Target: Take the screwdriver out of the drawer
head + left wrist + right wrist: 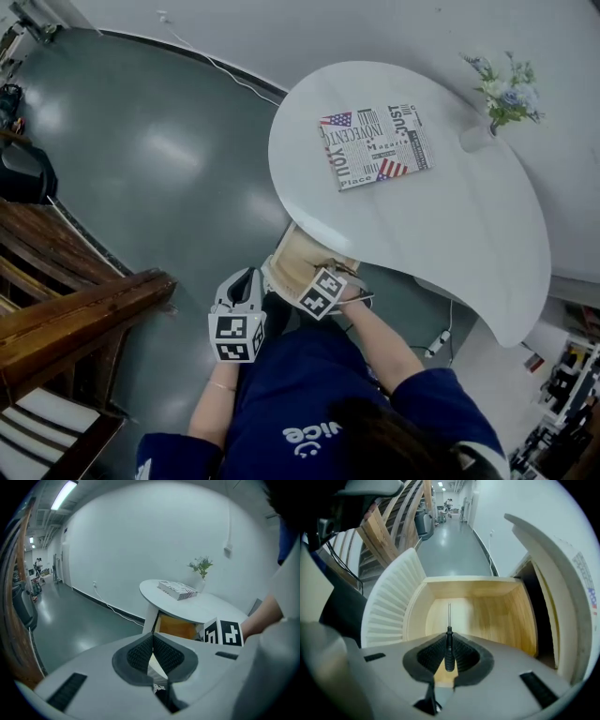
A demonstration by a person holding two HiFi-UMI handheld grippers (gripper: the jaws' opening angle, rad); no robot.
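- Screwdriver (449, 641) is clamped by its black handle between your right gripper's (449, 652) pads, low centre of the right gripper view, with its thin shaft pointing up-frame.
- Your left gripper (152, 643) has its jaws closed tip to tip on nothing, at lower centre of the head view.
- Past the shaft lies the open drawer (506, 620), pale wood inside, with the tool held over it.
- Above the drawer sits the white table (450, 216), carrying a printed booklet (376, 145) and, at upper right, a vase of flowers (502, 94).
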